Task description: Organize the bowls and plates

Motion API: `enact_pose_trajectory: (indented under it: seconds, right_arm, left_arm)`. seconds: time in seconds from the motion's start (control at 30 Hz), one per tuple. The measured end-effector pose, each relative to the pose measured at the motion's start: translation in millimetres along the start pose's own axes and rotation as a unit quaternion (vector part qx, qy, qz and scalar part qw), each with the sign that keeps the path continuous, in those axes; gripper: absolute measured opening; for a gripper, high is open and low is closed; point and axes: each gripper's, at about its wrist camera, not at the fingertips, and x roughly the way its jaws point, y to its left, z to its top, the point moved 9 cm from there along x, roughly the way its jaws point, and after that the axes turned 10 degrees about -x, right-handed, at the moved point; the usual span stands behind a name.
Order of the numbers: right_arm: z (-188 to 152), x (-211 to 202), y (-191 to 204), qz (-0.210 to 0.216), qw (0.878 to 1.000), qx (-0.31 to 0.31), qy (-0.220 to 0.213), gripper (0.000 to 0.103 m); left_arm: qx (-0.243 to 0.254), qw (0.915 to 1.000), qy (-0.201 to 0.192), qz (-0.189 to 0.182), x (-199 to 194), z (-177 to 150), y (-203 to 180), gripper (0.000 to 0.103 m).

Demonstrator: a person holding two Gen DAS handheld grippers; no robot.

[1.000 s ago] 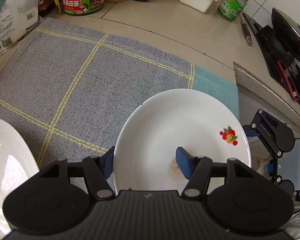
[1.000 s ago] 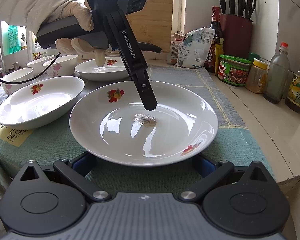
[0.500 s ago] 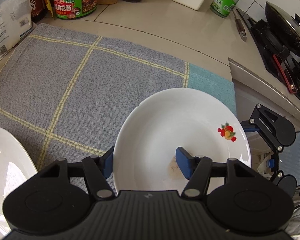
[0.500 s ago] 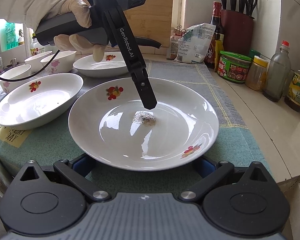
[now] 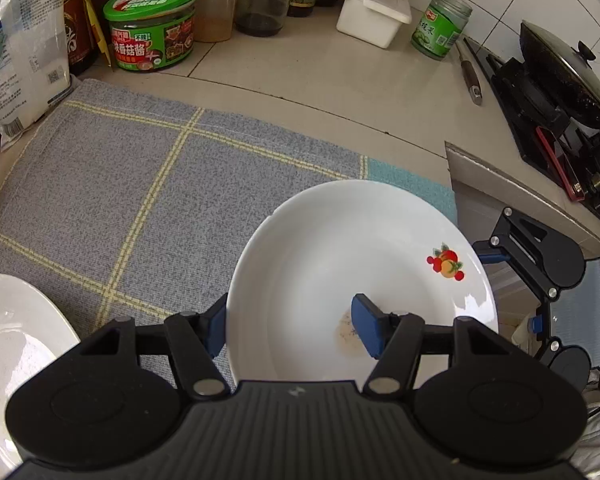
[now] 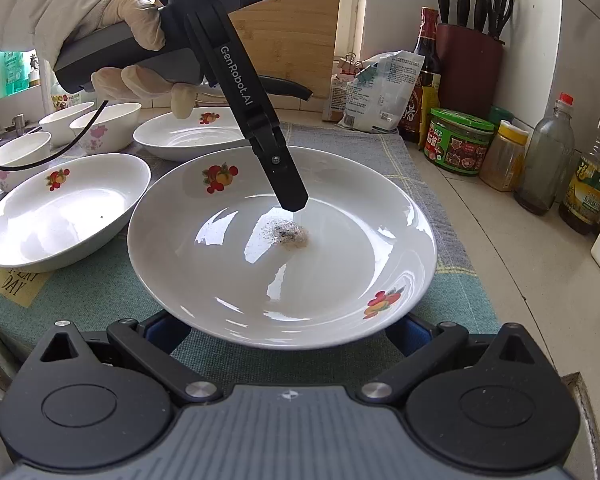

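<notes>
Gripping the rim of a white fruit-print plate (image 5: 340, 264), the left gripper (image 5: 290, 330) has one blue finger under the outer edge and the other inside the bowl of the dish, closed as tightly as the rim allows. The plate hangs directly ahead of the tool, above the grey checked cloth (image 5: 140, 184), with a small smear of residue (image 6: 290, 234) just beside the inner fingertip. Seen from the right gripper (image 6: 286, 330), the same plate fills the space immediately in front; its blue fingers sit wide apart under the near rim, and whether they touch it cannot be told. A gloved hand (image 6: 132, 36) carries the left tool from above. Beyond lie more plates (image 6: 60, 208) and small bowls (image 6: 104, 126), then jars and bottles (image 5: 152, 28) along the wall.
</notes>
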Motion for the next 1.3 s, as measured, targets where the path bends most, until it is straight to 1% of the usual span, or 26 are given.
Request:
enact_pose_trajectory:
  seconds: [0.27, 0.67, 1.3]
  right_arm:
    - [14, 8, -17, -0.006, 1.0, -0.017, 0.003, 0.103]
    - [28, 39, -52, -0.006, 1.0, -0.02, 0.011, 0.103]
    - [42, 83, -67, 0.013, 0.999, -0.009, 0.034, 0.103]
  left_arm:
    - [-0.006, 0.9996, -0.027, 0.002, -5, 19, 8, 0.061]
    - [-0.009, 0.9982, -0.057, 0.014, 3, 55, 30, 0.061]
    - [-0.026, 0.9967, -0.064, 0.042, 22, 76, 69, 0.061]
